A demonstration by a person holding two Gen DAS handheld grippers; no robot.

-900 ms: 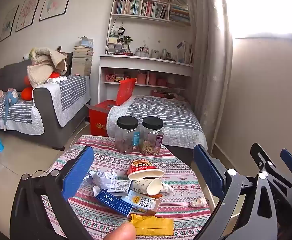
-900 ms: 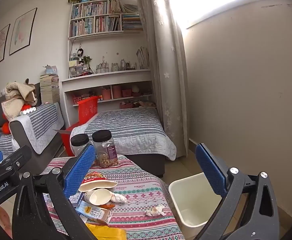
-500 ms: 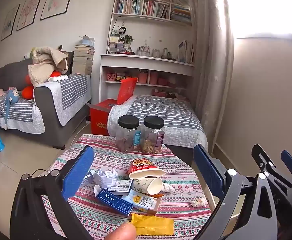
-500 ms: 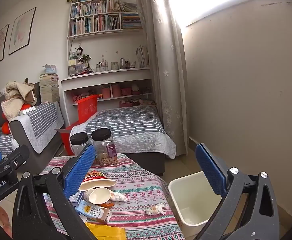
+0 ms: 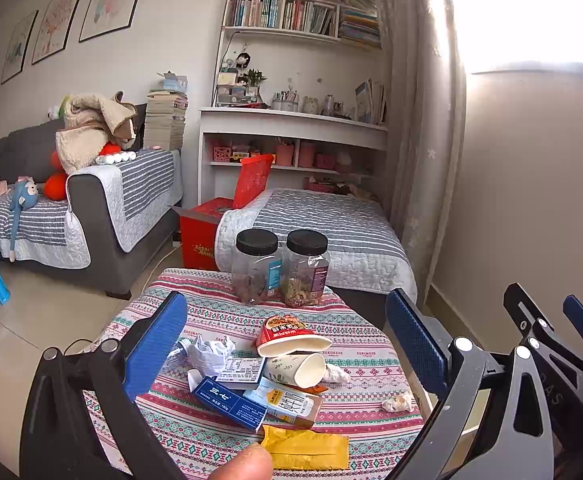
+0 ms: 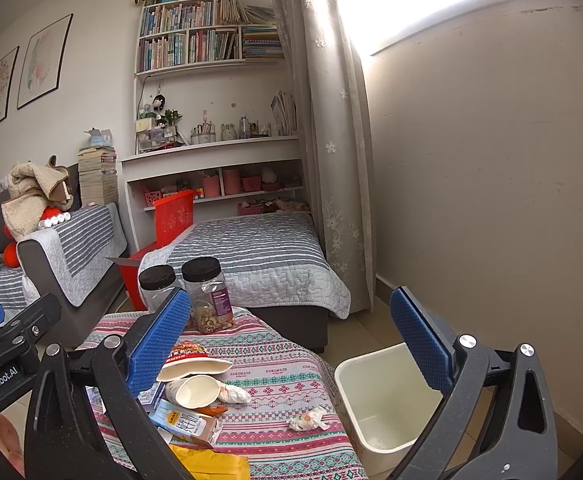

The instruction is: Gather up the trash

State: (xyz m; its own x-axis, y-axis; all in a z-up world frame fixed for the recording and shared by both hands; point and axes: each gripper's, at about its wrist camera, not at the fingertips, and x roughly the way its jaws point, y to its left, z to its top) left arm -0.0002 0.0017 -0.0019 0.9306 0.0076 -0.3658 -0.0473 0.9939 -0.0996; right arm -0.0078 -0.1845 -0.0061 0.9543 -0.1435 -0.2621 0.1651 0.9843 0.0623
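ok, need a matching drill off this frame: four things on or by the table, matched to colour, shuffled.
Things:
1. bin
2. toothpaste box
3. flat packet
4. jar lids

Colours:
a. black
b. yellow
c. cream
d. blue

Pairs: 1-c, 2-d, 3-b, 4-a

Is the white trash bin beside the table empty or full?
Nearly empty: the white bin shows bare inner walls, with only small specks at the bottom.
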